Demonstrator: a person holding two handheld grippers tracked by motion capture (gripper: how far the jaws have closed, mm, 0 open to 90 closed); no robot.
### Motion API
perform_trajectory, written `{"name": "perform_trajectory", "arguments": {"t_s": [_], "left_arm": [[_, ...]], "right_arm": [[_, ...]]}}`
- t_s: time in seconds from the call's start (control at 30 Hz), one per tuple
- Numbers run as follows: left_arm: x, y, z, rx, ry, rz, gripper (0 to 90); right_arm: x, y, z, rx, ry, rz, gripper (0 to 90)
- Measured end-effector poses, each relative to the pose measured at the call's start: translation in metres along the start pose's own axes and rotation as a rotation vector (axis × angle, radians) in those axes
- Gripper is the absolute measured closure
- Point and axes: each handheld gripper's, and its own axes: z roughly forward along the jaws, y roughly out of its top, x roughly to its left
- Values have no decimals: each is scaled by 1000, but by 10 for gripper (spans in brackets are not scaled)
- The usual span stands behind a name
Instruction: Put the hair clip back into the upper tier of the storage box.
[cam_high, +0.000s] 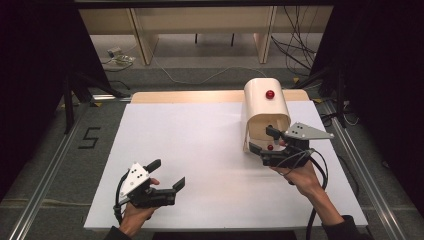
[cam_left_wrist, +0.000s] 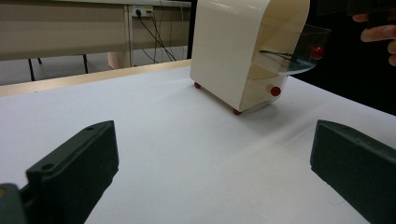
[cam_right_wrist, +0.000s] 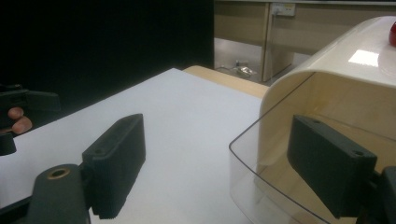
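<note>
Cream bread box (cam_high: 265, 112) noted toward the far right part of the white table (cam_high: 200, 150), standing on small red feet, red knob (cam_high: 270, 94) on top. Clear curved door (cam_left_wrist: 299, 53) seen lifted partway in the left gripper view, with its own red knob (cam_left_wrist: 318, 51) at the free edge; a second red knob (cam_left_wrist: 275, 91) lower on the box front.

Right gripper (cam_high: 272, 142) positioned at the open front of the bread box, jaws spread wide and released, nothing pinched; one jaw inside the opening behind the clear door edge (cam_right_wrist: 261, 172), the other outside over bare table. Contact with the door not determinable.

Left gripper (cam_high: 167, 175) well apart from the bread box, near the front left of the table, jaws wide open and empty, pointed toward the box.
</note>
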Motion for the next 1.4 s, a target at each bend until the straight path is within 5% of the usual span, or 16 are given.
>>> {"name": "perform_trajectory", "arguments": {"t_s": [1.4], "left_arm": [[-1, -1, 1, 18, -35, 4, 6]], "right_arm": [[12, -32, -1, -10, 24, -26, 216]]}}
